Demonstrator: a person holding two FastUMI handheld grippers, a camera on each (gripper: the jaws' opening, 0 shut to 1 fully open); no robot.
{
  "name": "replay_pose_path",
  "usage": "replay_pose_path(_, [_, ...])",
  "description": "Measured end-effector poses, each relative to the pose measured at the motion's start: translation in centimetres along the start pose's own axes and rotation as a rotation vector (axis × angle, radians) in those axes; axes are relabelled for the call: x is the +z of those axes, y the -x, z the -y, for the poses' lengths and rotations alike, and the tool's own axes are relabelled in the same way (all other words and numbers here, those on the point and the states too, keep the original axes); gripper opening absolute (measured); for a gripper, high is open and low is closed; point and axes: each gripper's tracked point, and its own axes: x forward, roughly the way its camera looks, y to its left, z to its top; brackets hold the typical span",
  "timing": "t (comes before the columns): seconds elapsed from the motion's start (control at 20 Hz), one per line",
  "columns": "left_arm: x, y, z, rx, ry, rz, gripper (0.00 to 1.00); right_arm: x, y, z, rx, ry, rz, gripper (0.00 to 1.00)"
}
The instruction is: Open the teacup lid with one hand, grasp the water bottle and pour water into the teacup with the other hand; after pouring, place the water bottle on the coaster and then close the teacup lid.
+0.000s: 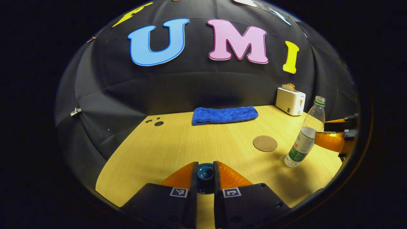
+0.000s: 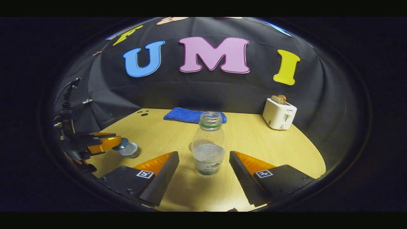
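Closest to me on the left side, my left gripper point(image 1: 205, 173) is clamped on the knob of the teacup lid point(image 1: 205, 172), both fingers pressing it. From the right gripper view I can see that lid point(image 2: 121, 144) held up and tilted just above the teacup point(image 2: 129, 150), so the cup looks uncovered. I'd call step 1 done.

On the other side, my right gripper point(image 2: 203, 171) has its jaws spread wide with the water bottle point(image 2: 208, 144) standing between them, not touched yet as far as I can tell. So the step in hand is the bottle grasp. Next move as I judge it: push in a bit so the fingers flank the label band, squeeze, then lift and swing left toward the cup while the lid stays out of the way.

The bottle itself is clear plastic, cap off, green ring at the neck, roughly half full or a bit less, with a white and green label low down. It's light and thin-walled, so I'd guess it dents if I squeeze hard.

A bit farther out in the left gripper view, the round brown coaster point(image 1: 265, 143) sits on the wooden table point(image 1: 178, 143) just beside the bottle point(image 1: 305, 136). That's where it ends up later. At the back there's a folded blue towel point(image 1: 224, 115) and a white toaster point(image 1: 290, 100) by the wall.
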Motion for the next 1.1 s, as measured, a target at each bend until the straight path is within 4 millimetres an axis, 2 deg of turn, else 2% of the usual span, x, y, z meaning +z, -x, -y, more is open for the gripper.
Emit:
replay_pose_path(0.2, [-0.6, 0.7, -0.7, 0.022, 0.019, -0.020, 0.25, -0.2, -1.6, 0.6, -0.034, -0.011, 0.007, 0.99])
replay_pose_path(0.25, [-0.8, 0.8, -0.9, 0.027, 0.029, -0.026, 0.22, -0.2, -2.0, 1.0, -0.050, -0.009, 0.013, 0.99])
replay_pose_path(0.3, [-1.0, 0.8, -0.9, 0.032, 0.042, -0.028, 0.25, -0.1, -2.4, 1.1, -0.056, -0.011, 0.019, 0.99])
replay_pose_path(0.65, [-2.1, 0.3, -0.8, 0.044, 0.101, -0.049, 0.25, 0.3, -4.7, 1.5, -0.071, 0.014, 0.040, 0.99])
replay_pose_path(0.7, [-2.1, 0.2, -0.7, 0.042, 0.102, -0.049, 0.22, 0.1, -4.9, 1.5, -0.067, 0.016, 0.039, 0.99])
replay_pose_path(0.8, [-2.3, 0.2, -0.7, 0.039, 0.101, -0.051, 0.25, -0.2, -5.4, 1.3, -0.061, 0.019, 0.030, 0.99])
replay_pose_path(0.85, [-2.4, 0.1, -0.9, 0.041, 0.099, -0.051, 0.22, -0.2, -5.6, 1.4, -0.063, 0.019, 0.028, 0.99])
replay_pose_path(0.9, [-2.3, 0.2, -0.9, 0.041, 0.098, -0.052, 0.25, -0.1, -5.8, 1.5, -0.066, 0.019, 0.030, 0.98])
replay_pose_path(1.0, [-2.3, 0.2, -1.2, 0.043, 0.097, -0.052, 0.25, 0.1, -6.0, 1.7, -0.069, 0.018, 0.035, 0.82])
replay_pose_path(1.1, [-2.5, 0.2, -1.4, 0.043, 0.098, -0.055, 0.25, 0.1, -6.1, 1.6, -0.066, 0.024, 0.035, 0.78])
